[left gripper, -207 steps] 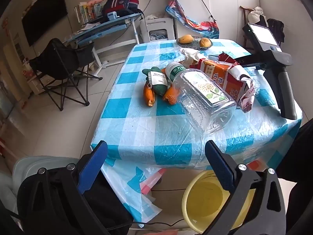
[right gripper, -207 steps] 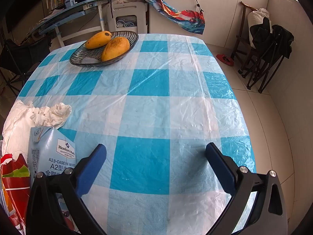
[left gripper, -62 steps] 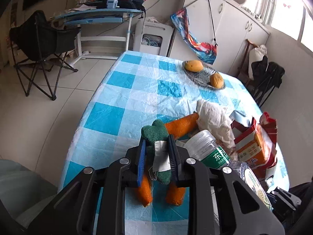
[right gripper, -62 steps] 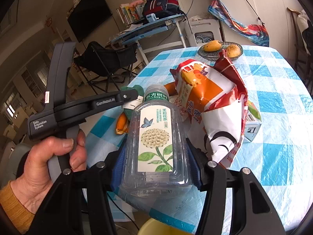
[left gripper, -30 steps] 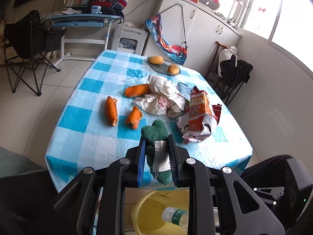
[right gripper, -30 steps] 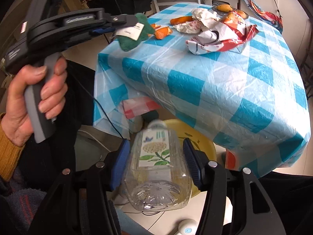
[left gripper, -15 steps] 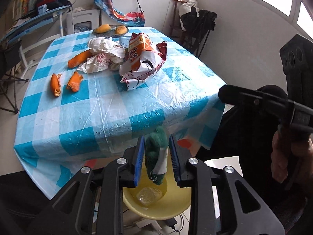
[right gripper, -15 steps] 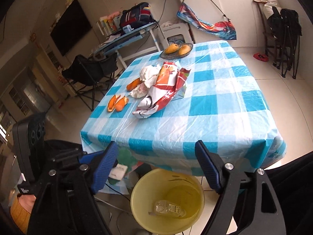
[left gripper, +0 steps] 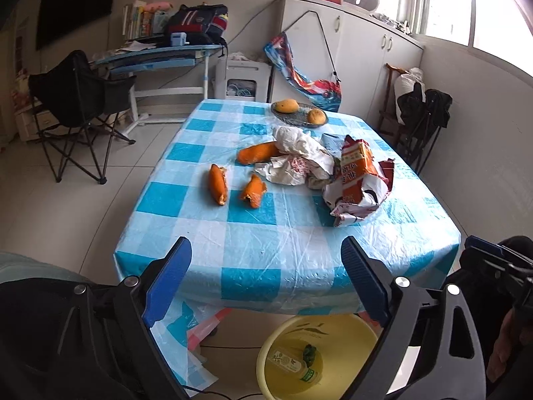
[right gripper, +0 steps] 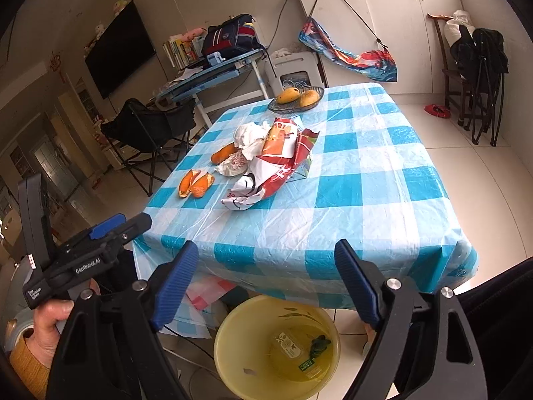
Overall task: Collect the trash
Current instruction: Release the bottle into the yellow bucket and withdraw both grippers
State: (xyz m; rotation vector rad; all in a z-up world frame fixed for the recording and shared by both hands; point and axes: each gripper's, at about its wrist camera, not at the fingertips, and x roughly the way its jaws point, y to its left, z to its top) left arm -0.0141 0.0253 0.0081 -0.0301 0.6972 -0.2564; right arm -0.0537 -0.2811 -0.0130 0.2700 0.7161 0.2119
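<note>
From my remote seat, the biggest thing ahead is the desk (left gripper: 253, 253) under its blue-checked plastic cloth, and below its near edge stands the yellow bucket (right gripper: 233, 363). What has just changed is down there: half a second ago my left gripper (left gripper: 266, 280) was pinching the green scrap above the bucket, and now its jaws stand spread wide with nothing between them, while the green scrap (right gripper: 320, 342) lies on the bucket floor beside the clear bottle (right gripper: 293, 350) that went in a moment before it. My right gripper (right gripper: 266, 283) is likewise spread and empty, hovering over the bucket. So I judge two pieces collected and both grippers free for the next pick. The rest of the trash sits mid-desk: the torn red-and-orange snack bag (left gripper: 358, 183), the crumpled white paper (left gripper: 299, 160) touching it, then three orange peel pieces, one long peel (left gripper: 258, 152) tucked against the paper and two smaller peels (left gripper: 218, 189) lying apart nearer the left edge. The dish of mangoes (left gripper: 299, 113) at the far end looks like fruit to keep, not trash.
</note>
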